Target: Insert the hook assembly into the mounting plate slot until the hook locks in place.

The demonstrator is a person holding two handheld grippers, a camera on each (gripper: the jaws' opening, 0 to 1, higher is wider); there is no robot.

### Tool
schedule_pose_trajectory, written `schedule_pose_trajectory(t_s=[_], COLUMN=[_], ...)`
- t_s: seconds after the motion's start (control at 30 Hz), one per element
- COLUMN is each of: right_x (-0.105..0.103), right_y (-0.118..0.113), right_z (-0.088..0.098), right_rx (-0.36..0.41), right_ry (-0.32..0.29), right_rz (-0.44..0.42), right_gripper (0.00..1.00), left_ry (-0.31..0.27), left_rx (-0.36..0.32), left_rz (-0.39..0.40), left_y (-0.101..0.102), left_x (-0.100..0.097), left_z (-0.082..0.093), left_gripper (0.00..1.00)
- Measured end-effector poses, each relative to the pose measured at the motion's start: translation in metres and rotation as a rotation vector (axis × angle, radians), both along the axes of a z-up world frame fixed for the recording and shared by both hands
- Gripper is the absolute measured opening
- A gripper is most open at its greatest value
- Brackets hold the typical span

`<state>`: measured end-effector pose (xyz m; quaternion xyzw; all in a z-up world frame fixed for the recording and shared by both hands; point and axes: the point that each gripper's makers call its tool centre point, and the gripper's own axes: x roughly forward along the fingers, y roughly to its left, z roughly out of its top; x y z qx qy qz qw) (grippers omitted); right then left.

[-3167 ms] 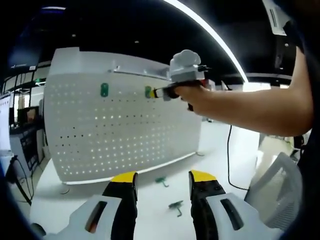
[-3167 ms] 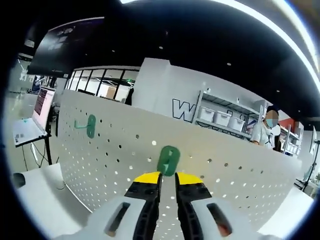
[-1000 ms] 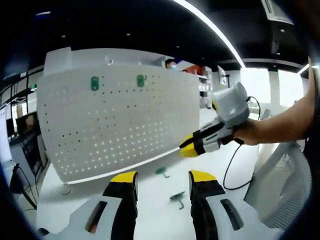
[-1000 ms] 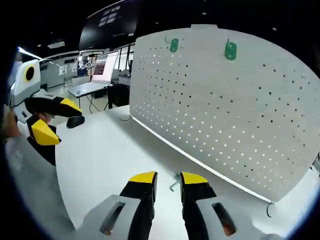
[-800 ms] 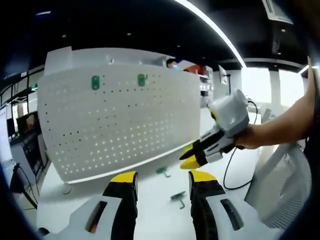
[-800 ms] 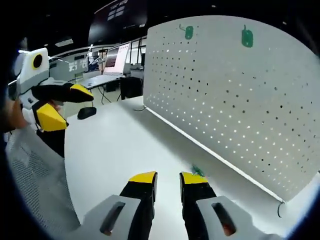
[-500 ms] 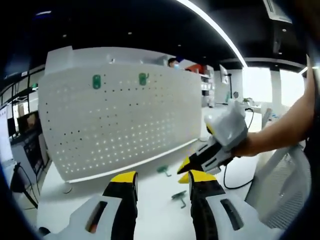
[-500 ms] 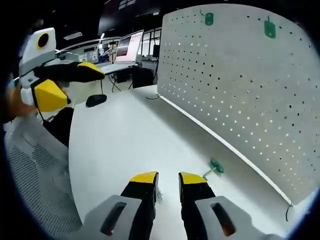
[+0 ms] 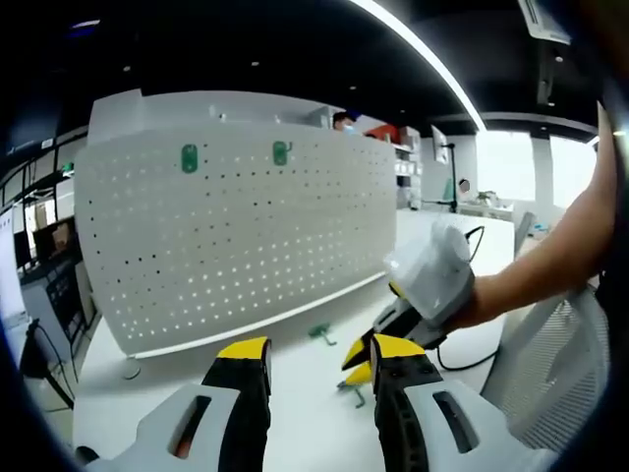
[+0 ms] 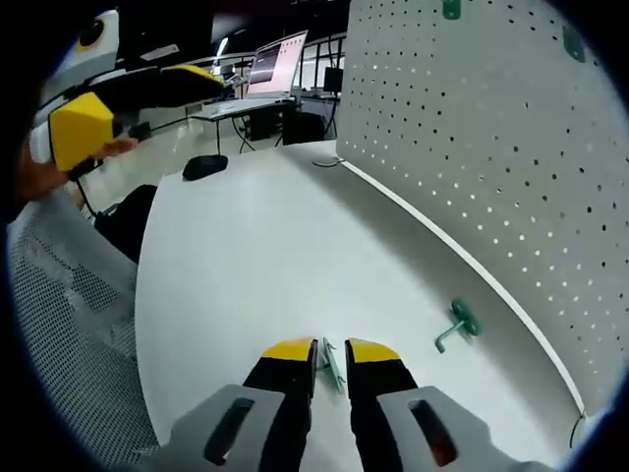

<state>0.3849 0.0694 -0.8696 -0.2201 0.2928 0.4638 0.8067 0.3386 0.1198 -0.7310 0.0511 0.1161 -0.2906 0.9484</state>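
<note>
Hook assembly (image 10: 332, 366), a green piece, lies on the white worktop (image 10: 256, 256) between the narrowly parted yellow tips of my right gripper (image 10: 330, 352); whether they touch it I cannot tell. A second loose hook (image 10: 456, 324) lies near the foot of the perforated mounting plate (image 10: 491, 147), where two more hooks (image 9: 190, 158) hang. My left gripper (image 9: 313, 348) hangs apart, holding nothing.

Right hand-held gripper (image 10: 329, 351) dropped from pegboard (image 10: 511, 147); jaws now apparently straddling loose hook (image 10: 332, 366).
</note>
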Motion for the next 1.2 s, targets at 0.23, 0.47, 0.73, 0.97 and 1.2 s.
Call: schedule_pose_trajectory(t_s=[0.23, 0.47, 0.73, 0.97, 1.2], right_x=[0.001, 0.0, 0.002, 0.0, 0.0], right_y=[0.002, 0.004, 0.007, 0.011, 0.01], right_z=[-0.005, -0.011, -0.011, -0.009, -0.011], right_rx=[-0.032, -0.056, -0.089, -0.103, -0.124], right_ry=[-0.011, -0.005, -0.024, -0.044, -0.041], right_rz=[0.034, 0.061, 0.089, 0.111, 0.12], right_gripper=[0.07, 0.04, 0.03, 0.03, 0.02], left_ry=[0.002, 0.004, 0.003, -0.002, -0.004], left_rx=[0.0, 0.001, -0.004, -0.008, -0.013], left_rz=[0.002, 0.001, 0.004, 0.007, 0.008], left_y=[0.0, 0.001, 0.001, 0.002, 0.002], left_x=[0.001, 0.001, 0.002, 0.002, 0.001], left_z=[0.0, -0.001, 0.0, 0.001, 0.002], left_gripper=[0.41, 0.41, 0.41, 0.41, 0.41])
